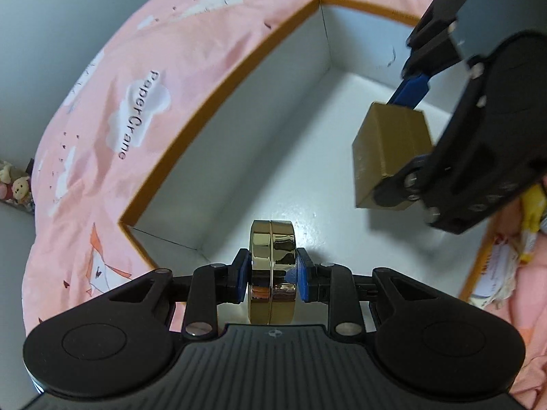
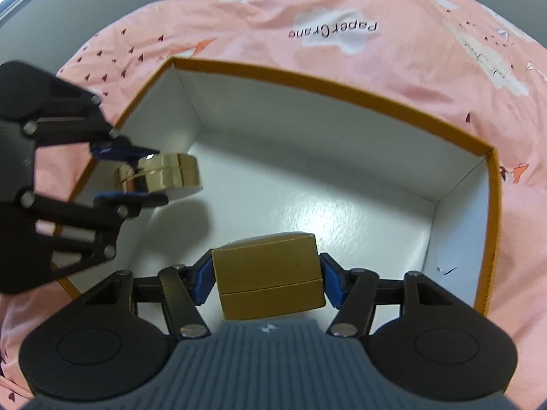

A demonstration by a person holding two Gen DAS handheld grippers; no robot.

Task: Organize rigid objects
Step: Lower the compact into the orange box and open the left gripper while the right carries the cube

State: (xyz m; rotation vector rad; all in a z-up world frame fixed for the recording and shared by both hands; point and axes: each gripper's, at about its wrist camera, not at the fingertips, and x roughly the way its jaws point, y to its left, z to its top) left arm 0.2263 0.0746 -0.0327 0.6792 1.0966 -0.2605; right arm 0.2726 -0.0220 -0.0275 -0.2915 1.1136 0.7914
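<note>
The left gripper [image 1: 272, 271] has its jaws clamped on a shiny gold round case [image 1: 272, 266], two mirror-bright halves split by a thin seam, hanging over the open box [image 2: 342, 89] with orange rim and white inside. The right gripper [image 2: 268, 282] clamps a matte gold square box [image 2: 268, 275] with a lid seam, also above the white floor. The open box sits on pink printed bedding [image 2: 376, 7]. The square box's underside is hidden; blurred soft toys [image 1: 15, 182] lie at the edge

"PaperCrane" in dark letters on a white cloud of the pink bedsheet [image 1: 102, 109].
</note>
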